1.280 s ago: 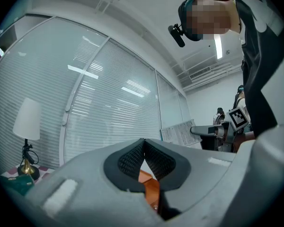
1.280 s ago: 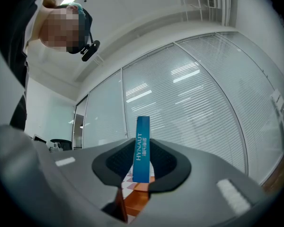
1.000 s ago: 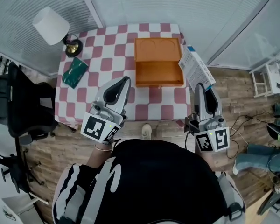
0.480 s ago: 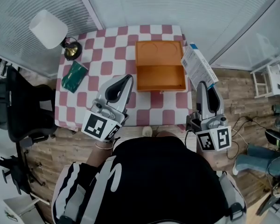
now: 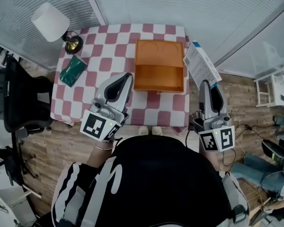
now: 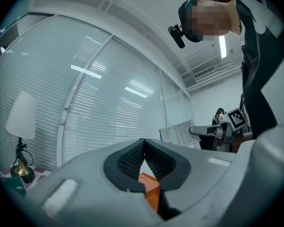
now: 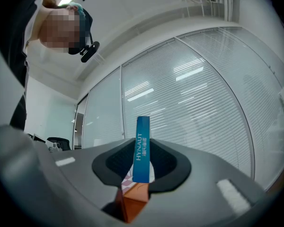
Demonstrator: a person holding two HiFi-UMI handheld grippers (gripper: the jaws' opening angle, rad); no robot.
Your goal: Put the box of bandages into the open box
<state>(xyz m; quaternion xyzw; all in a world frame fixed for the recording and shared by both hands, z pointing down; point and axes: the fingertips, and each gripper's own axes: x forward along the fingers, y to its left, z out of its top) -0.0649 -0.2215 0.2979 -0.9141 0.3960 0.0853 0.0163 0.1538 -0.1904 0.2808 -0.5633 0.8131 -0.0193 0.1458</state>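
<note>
Right gripper [image 5: 206, 82] and box of bandages [image 5: 201, 63] edged forward (left gripper [image 5: 126, 76] likewise).

Item: box of bandages [image 7: 142, 148]. Brand "HYNAUT" in white capitals runs lengthwise along its narrow blue edge, with a line of smaller characters beside it, too small to read. Its broad white face, seen in the head view, carries dense print, illegible.

An office: glass partition walls [image 5: 189, 6] lined with slatted blinds close off the corner, a black swivel chair [image 5: 16, 96] stands on the wood-plank floor [image 5: 57, 141], and a strip light [image 6: 222, 46] glows overhead.
</note>
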